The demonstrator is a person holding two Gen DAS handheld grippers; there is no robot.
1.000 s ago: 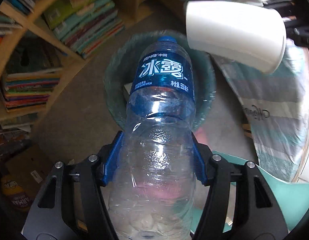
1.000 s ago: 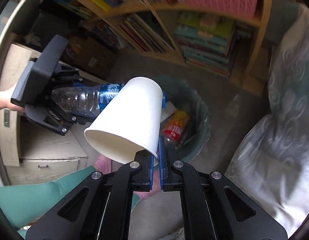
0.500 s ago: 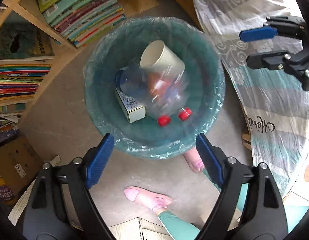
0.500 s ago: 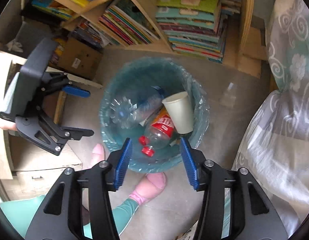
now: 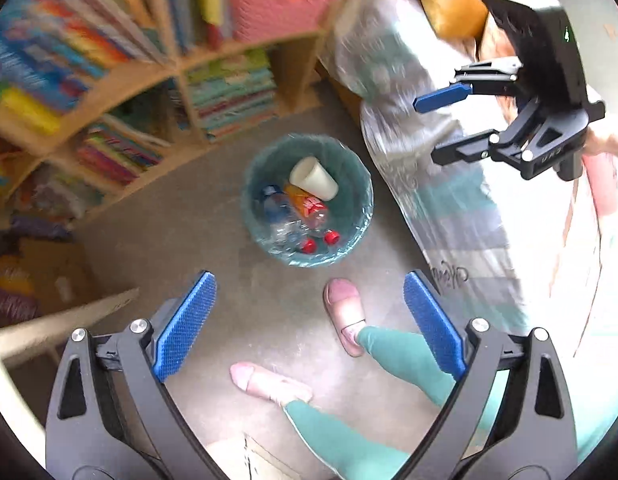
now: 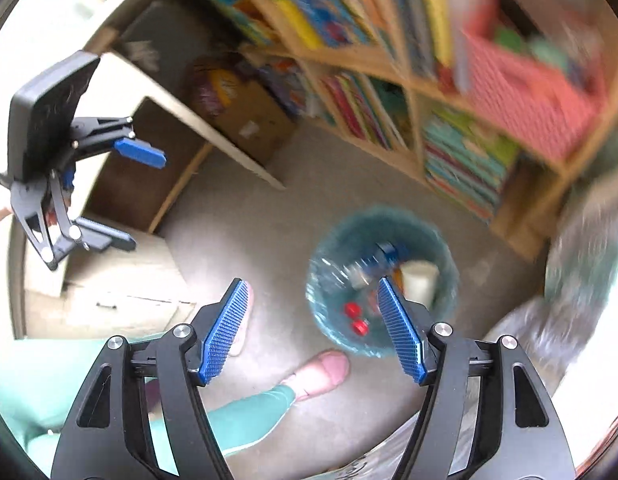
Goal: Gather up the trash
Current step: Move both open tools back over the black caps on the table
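While your two grippers hang above it, the trash bin [image 5: 309, 200] stands upright on the floor [image 5: 213, 240] with its round mouth facing up, lined with a thin teal bag. Inside it the white paper cup [image 5: 313, 179] lies tipped on its side, its open rim turned toward the bookshelf [image 5: 149, 80] and its base toward the bed cover [image 5: 449, 184]. Just beside the cup, a red-labelled bottle [image 5: 309, 206] and a clear blue-labelled bottle [image 5: 275, 210] lie slanted across the bin, and two red caps [image 5: 319, 241] sit at the edge nearest your feet.

Your left gripper [image 5: 309, 324] points steeply down at the floor, its blue pads spread wide and opening further, with nothing between them. Your right gripper [image 6: 311, 328] also points down, less steeply; its jaws are opening too and hold nothing, though the bin shows behind its right pad. In the left wrist view your right gripper appears at the upper right, above the bed cover.

Your pink slippers [image 5: 345, 316] stand on the floor just short of the bin. Bare floor lies between the bin and the bookshelf, while the bed cover hangs near the bin's other side. A cardboard box [image 6: 245, 120] sits well apart, by the shelf's end.
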